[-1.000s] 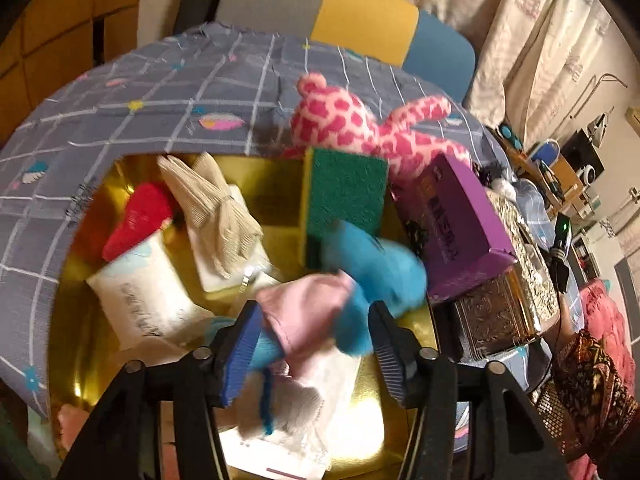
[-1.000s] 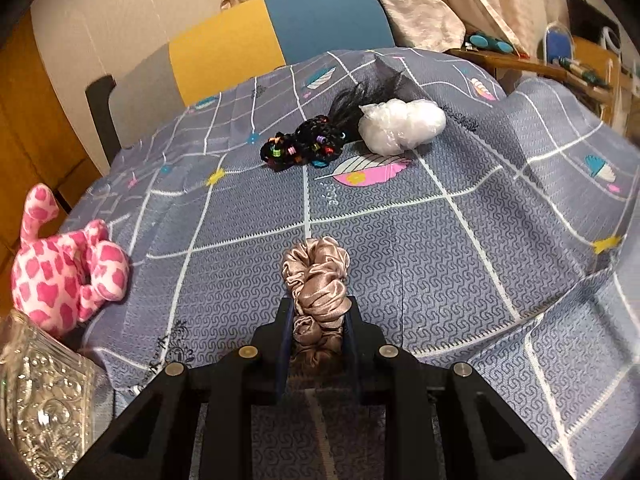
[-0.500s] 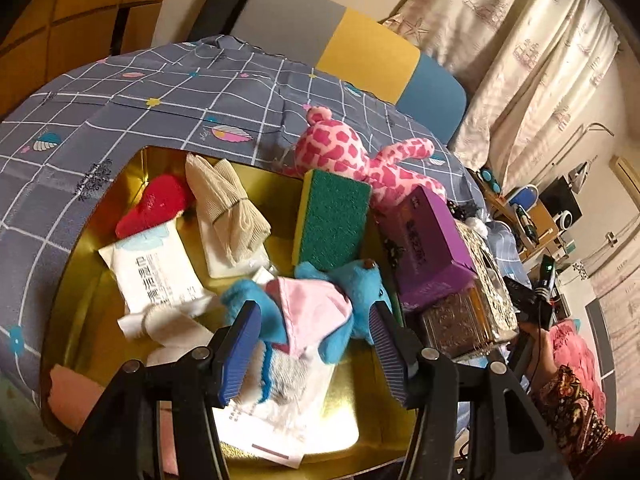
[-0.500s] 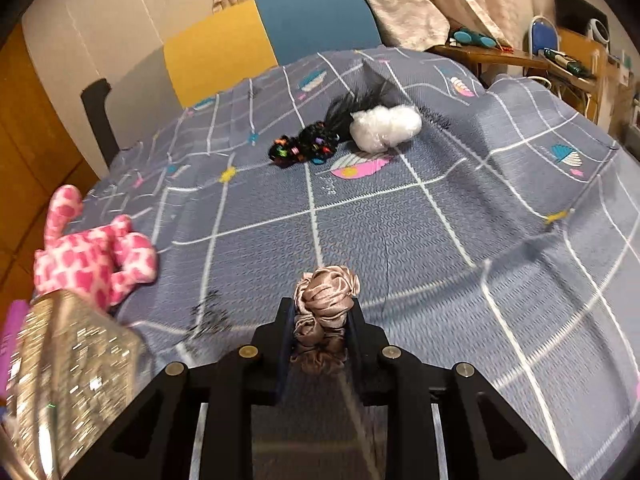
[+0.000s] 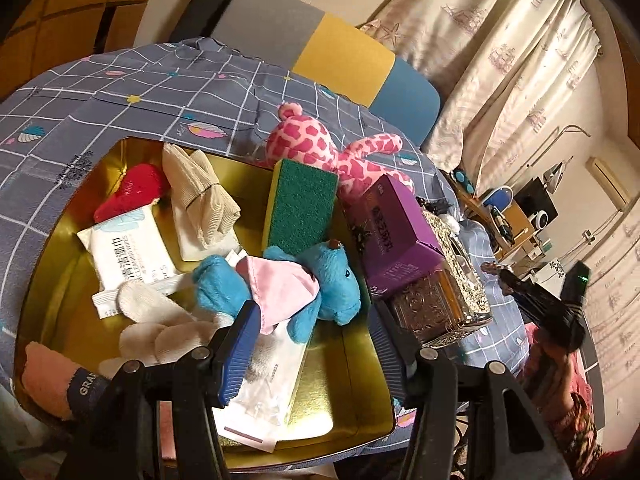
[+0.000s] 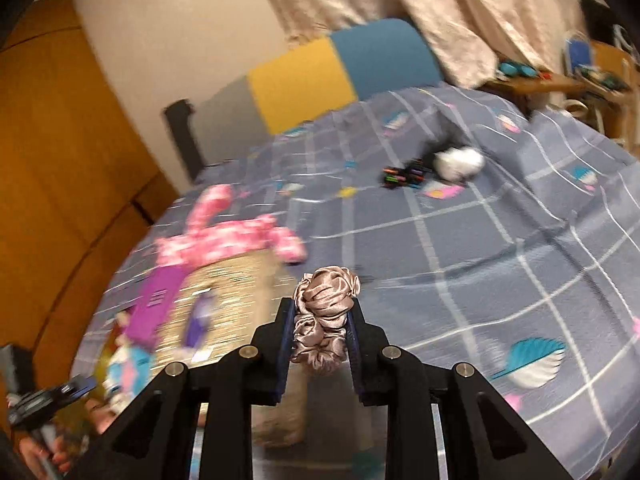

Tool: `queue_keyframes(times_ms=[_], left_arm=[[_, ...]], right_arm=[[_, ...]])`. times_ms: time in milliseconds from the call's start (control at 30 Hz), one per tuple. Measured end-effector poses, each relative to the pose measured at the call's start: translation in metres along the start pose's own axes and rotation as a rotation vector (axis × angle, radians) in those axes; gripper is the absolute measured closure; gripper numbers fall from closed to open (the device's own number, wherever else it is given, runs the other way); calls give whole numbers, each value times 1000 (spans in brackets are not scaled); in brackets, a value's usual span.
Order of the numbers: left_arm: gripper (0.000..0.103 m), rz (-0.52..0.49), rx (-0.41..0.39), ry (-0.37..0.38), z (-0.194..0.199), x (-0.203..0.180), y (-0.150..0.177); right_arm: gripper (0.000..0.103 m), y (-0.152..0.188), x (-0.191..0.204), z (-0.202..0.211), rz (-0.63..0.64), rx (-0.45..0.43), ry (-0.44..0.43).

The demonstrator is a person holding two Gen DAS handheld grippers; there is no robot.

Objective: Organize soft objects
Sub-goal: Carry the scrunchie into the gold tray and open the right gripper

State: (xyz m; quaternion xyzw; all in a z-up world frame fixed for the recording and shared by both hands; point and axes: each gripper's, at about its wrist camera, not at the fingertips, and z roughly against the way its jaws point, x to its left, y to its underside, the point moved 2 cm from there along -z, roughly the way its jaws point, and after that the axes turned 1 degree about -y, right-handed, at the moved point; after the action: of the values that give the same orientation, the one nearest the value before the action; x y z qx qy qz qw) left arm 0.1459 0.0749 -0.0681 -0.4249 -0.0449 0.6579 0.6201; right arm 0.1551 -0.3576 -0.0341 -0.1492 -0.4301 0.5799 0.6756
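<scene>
Legibly, wipes pack [image 5: 128, 254] reads "CLEANING WIPES"; left jaws spread, right jaws pinching scrunchie [image 6: 325, 316].

Two plush toys [image 5: 316, 148] [image 5: 320, 280], one sponge [image 5: 300, 208], one scrunchie [image 6: 324, 312].

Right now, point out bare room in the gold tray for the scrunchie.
Bare gold floor of the gold tray lies near its right wall, below the blue plush bear. Crowded elsewhere: white wipes packet, beige cloth, green sponge.

Bedroom in warm, dim light

Grey-yellow-blue padded headboard [image 5: 344, 60] upper centre; cream patterned curtains [image 5: 500, 40] upper right; orange wooden panelling [image 6: 52, 160] at left.
</scene>
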Motion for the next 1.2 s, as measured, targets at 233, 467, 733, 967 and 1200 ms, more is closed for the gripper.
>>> queue_keyframes(times_ms=[233,467,733,967,1200], left_arm=[[47,37,-60,-20,21,16,1],[47,85,-91,-27,34,35,5],[47,120,-104,-33,41,50,6],[47,142,-102,-17,39,53,6],[47,128,-89,4,32,44,5]], right_arm=[[78,24,90,14,66,23,-225],[78,78,169,-23,171,193,-368],[75,122,219,-68,210,354,-449],[58,141,229,-87,241,404,-411],[50,126,207,-74,152,343,-406]])
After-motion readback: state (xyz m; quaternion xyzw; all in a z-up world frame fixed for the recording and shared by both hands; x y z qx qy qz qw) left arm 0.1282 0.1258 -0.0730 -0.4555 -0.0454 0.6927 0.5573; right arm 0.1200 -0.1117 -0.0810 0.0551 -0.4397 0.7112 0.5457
